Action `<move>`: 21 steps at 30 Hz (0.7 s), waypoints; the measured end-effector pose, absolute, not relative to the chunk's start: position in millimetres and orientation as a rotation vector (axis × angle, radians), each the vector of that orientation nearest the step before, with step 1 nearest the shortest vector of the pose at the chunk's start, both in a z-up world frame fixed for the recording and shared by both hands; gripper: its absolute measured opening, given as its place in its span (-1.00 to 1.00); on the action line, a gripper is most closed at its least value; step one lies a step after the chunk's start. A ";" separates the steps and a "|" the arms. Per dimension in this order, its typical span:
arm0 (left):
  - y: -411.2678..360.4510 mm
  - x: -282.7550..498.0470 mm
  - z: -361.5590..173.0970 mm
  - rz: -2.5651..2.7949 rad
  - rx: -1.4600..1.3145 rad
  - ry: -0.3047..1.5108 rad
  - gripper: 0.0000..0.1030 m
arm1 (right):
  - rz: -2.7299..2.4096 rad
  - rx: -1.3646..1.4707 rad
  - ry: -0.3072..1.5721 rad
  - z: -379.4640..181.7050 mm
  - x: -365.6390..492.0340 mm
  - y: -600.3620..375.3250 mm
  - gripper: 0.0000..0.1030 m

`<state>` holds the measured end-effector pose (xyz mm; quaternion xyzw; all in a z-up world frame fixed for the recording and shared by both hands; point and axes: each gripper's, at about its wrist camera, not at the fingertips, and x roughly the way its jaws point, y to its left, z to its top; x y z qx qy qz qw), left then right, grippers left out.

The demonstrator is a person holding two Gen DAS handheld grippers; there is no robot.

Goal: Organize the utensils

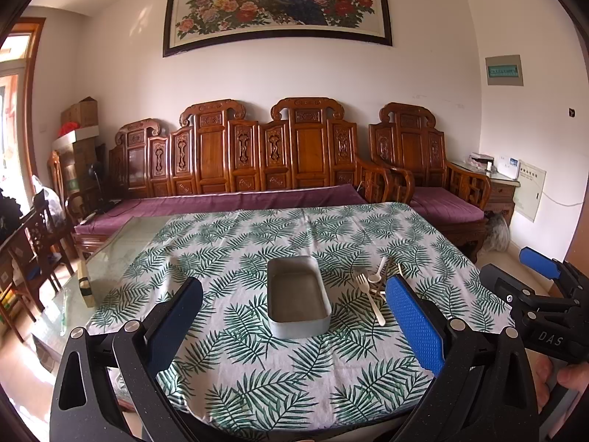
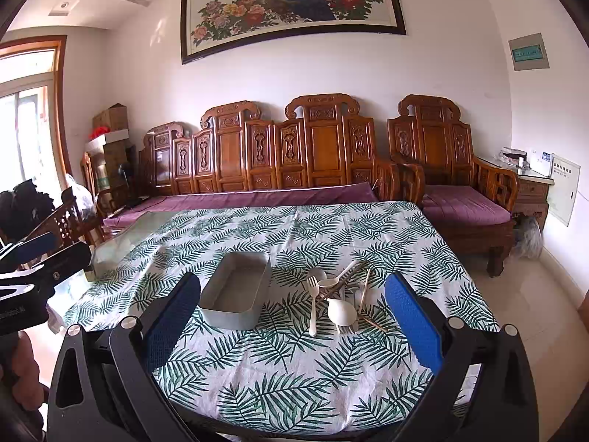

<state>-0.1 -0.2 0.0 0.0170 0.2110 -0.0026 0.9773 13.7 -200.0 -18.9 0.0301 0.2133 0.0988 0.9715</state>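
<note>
An empty grey rectangular metal tin point(image 1: 298, 296) point(image 2: 235, 296) sits mid-table on the leaf-print cloth. To its right lies a loose pile of utensils point(image 2: 340, 296) point(image 1: 375, 287): a cream fork point(image 2: 313, 307), white spoons point(image 2: 342, 311), metal pieces and wooden chopsticks point(image 2: 371, 322). My left gripper point(image 1: 294, 316) is open and empty, held above the near table edge facing the tin. My right gripper point(image 2: 292, 316) is open and empty, facing the tin and the pile; it also shows at the right of the left wrist view point(image 1: 541, 294).
The cloth point(image 1: 257, 386) covers most of a glass-topped table point(image 1: 121, 250). A small wooden block point(image 1: 85, 287) lies on the bare glass at left. A carved wooden sofa point(image 1: 257, 162) stands behind; chairs point(image 1: 33, 243) stand at left.
</note>
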 end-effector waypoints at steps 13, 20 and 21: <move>-0.2 0.1 0.0 -0.005 0.034 0.426 0.87 | 0.200 0.060 0.430 -19.6 13.9 -200.5 0.95; -2.4 -1.4 -0.3 -0.004 0.034 0.425 0.87 | 0.200 0.059 0.431 -19.8 13.8 -199.9 0.95; -2.6 -1.4 -0.4 -0.004 0.034 0.425 0.87 | 0.200 0.060 0.431 -19.8 13.8 -199.9 0.95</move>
